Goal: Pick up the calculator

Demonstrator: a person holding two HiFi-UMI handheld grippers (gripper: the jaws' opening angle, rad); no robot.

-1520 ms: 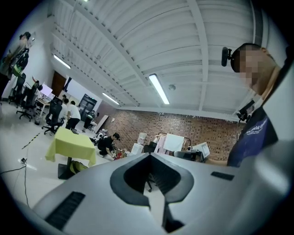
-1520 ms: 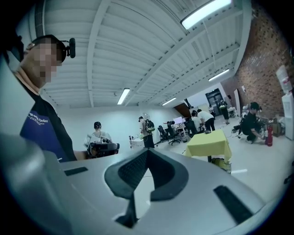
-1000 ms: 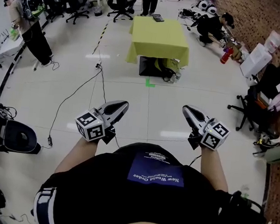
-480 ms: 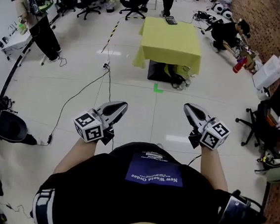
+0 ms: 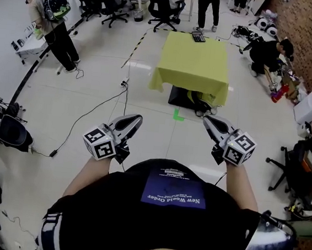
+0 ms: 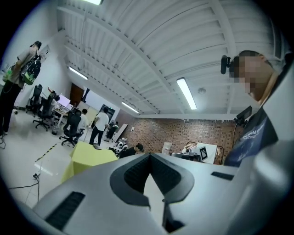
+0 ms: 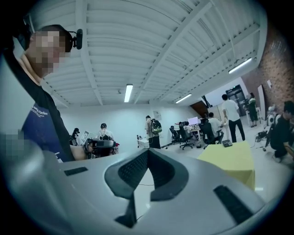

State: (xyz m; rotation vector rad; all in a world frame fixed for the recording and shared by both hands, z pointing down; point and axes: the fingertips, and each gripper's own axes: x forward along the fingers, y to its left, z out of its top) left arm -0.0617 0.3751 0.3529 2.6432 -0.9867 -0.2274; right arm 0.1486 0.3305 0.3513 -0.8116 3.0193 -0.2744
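Both forearms reach forward from the person's torso, elbows bent and set out to either side, with the wrists straight. The left gripper and the right gripper are held level over the pale floor. They stand well apart, their tips turned slightly in toward each other. Each carries its marker cube at the rear, next to the hand, the left cube and the right cube.

In the left gripper view the two dark pads meet at the tip, so the left gripper is closed with nothing between its jaws. The right gripper view shows the same: the right gripper is pinched together and empty.

The calculator lies on the far edge of the yellow-green table, which stands ahead of the person and well apart from both grippers. It also shows as a small dark slab in both gripper views, and (too small there to make out any detail). A green tape mark sits on the floor just in front of the table. A standing person is just beyond the table, and a cable trails across the floor on the left.
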